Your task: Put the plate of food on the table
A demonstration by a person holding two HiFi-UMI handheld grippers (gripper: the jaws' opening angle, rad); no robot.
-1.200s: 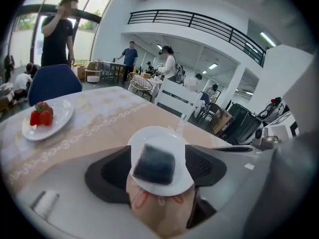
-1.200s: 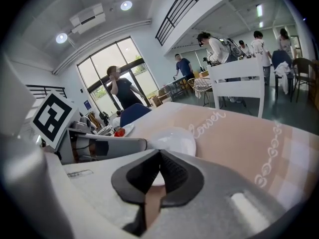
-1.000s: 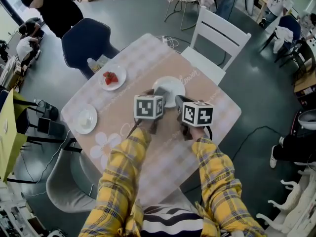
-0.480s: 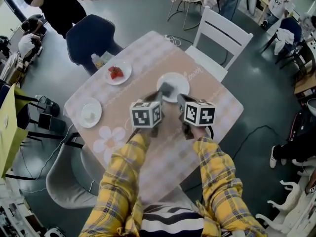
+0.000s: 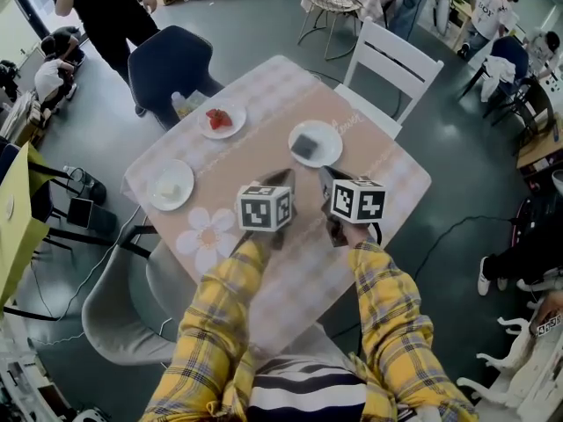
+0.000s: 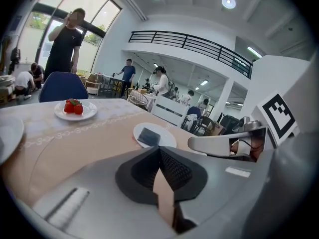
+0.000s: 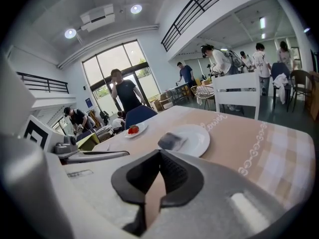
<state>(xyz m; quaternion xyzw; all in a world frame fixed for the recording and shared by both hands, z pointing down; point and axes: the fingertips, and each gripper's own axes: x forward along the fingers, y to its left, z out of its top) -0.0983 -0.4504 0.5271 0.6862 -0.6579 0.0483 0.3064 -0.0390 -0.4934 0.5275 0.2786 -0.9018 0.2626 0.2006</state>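
Note:
A white plate [image 5: 331, 135] with a dark slice of food [image 5: 307, 146] lies on the tan table [image 5: 255, 152], free of both grippers. My left gripper [image 5: 286, 176] and right gripper [image 5: 325, 174] hover side by side just on my side of it, both shut and empty. In the left gripper view the jaws of the left gripper [image 6: 159, 148] meet at the tips, with the plate [image 6: 167, 139] beyond them. The right gripper [image 7: 159, 152] looks along its closed tips at the same plate [image 7: 198, 139] and the slice [image 7: 172, 141].
A plate of strawberries [image 5: 230, 131] and another white plate [image 5: 158, 197] lie at the table's left. A white chair [image 5: 396, 64], a blue chair [image 5: 171, 64] and a grey chair [image 5: 123, 315] ring the table. A person [image 5: 101, 3] stands behind the blue chair.
Both grippers have drawn back toward me, away from the plate with the dark slice. A second ago their tips were at its near rim; now it lies alone.

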